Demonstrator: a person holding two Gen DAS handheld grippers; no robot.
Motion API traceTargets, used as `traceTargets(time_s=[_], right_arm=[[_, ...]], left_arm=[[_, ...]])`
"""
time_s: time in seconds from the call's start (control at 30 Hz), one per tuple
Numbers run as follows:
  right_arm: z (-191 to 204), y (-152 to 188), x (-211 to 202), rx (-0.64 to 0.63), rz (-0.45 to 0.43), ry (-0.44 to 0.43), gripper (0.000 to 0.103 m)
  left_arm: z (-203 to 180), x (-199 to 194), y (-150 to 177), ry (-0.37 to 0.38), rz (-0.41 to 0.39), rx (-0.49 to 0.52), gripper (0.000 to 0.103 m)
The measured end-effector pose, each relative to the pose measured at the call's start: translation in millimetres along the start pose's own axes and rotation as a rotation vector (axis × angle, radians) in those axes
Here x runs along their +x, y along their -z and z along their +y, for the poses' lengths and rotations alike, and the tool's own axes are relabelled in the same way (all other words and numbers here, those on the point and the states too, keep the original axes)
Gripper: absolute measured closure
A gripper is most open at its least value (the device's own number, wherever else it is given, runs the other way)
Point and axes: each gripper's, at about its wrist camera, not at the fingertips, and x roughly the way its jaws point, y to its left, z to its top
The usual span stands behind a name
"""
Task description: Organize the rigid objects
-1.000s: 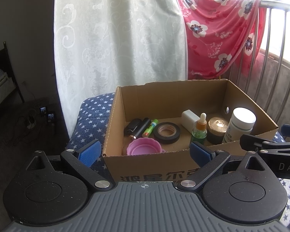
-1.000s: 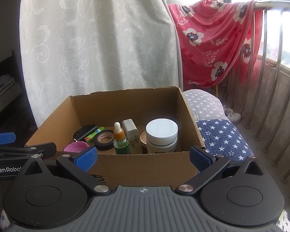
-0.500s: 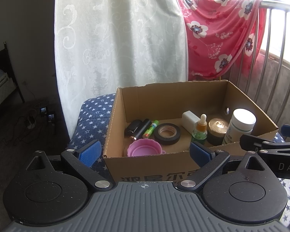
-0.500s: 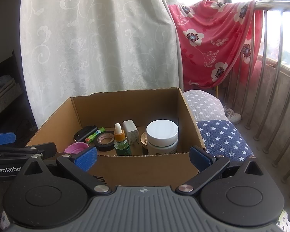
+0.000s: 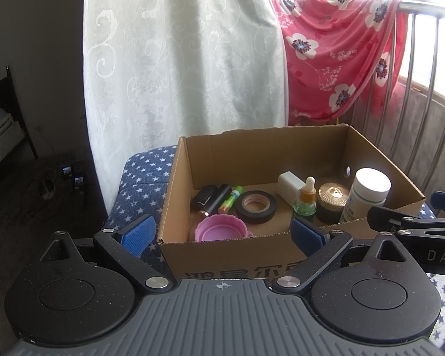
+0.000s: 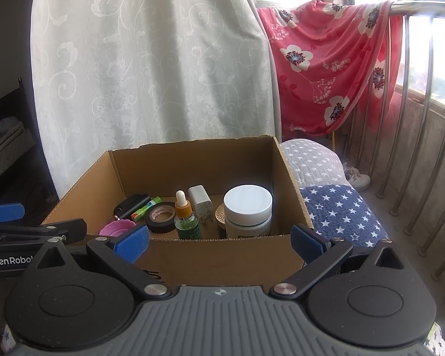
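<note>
Both grippers are held empty just short of the cardboard box (image 5: 228,255), the left gripper (image 5: 221,233) with its fingers spread wide, the right gripper (image 6: 219,241) likewise wide. No object is grasped, so the step in hand is judged to be either the choice of a next item or the close of the sorting; a reach over the near wall and down would be called for.

Nearest beyond the left fingers, a pink lid (image 5: 221,227) is seen lying against the near wall. Past it a black tape roll (image 5: 255,204) lies flat, with a green-capped battery (image 5: 231,199) and two dark cylinders (image 5: 210,197) beside it. Ahead of the right fingers stand a green dropper bottle (image 6: 186,218), a gold-lidded jar (image 5: 333,197) and a white-capped bottle (image 6: 247,212). Farthest in, a white charger plug (image 6: 200,200) is seen.
</note>
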Motion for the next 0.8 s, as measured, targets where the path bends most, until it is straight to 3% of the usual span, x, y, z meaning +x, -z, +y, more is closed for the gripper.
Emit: traceTargets(time_s=[0.8], right_arm=[[0.7, 0.0, -0.8, 0.001, 0.0, 0.0, 0.0]], left_arm=[[-0.9, -1.1, -0.7, 0.0, 0.001, -0.001, 0.005]])
